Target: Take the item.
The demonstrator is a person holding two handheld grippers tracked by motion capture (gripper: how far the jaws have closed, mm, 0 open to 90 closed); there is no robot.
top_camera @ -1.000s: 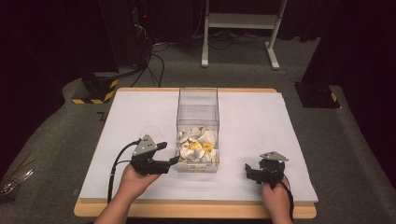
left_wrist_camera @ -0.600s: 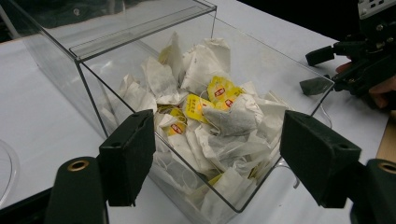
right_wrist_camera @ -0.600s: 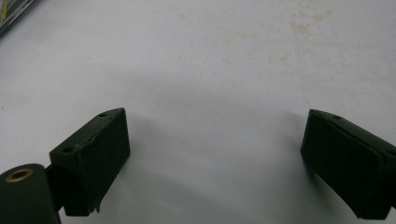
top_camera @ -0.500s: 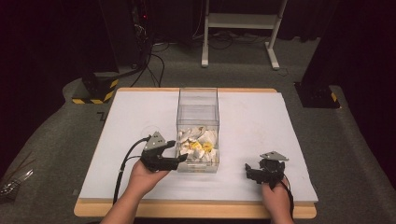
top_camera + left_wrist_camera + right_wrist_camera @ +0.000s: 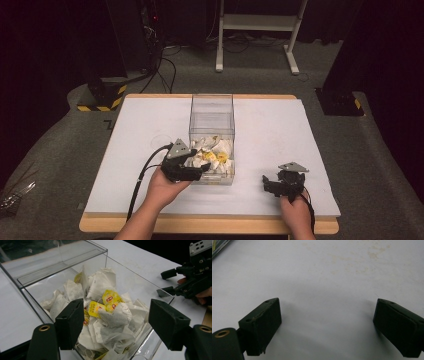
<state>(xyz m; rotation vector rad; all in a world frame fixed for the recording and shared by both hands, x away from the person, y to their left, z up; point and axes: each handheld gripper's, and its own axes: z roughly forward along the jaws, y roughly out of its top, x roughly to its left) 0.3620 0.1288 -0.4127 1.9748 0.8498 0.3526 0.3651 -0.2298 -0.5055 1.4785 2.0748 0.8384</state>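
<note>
The tea bags (image 5: 110,312) lie heaped in the clear plastic box (image 5: 212,107) mid-table; light, soft and easily torn, they seem best pinched at the paper body. The left gripper (image 5: 116,325) hovers wide over them, the right gripper (image 5: 272,184) spread above bare table (image 5: 332,270)

Left tongs (image 5: 115,322) hang wide apart right over the open top of the clear, tall rectangular plastic box (image 5: 211,122), with no lid in the way, so the path down is free. Inside, the heap of white paper tea bags with yellow tags (image 5: 105,312) crowds the near end, leaving little room between bags and walls. Right tongs (image 5: 270,184), jaws parted, sit well apart from the box, over bare white table (image 5: 332,275) with open room all round.
</note>
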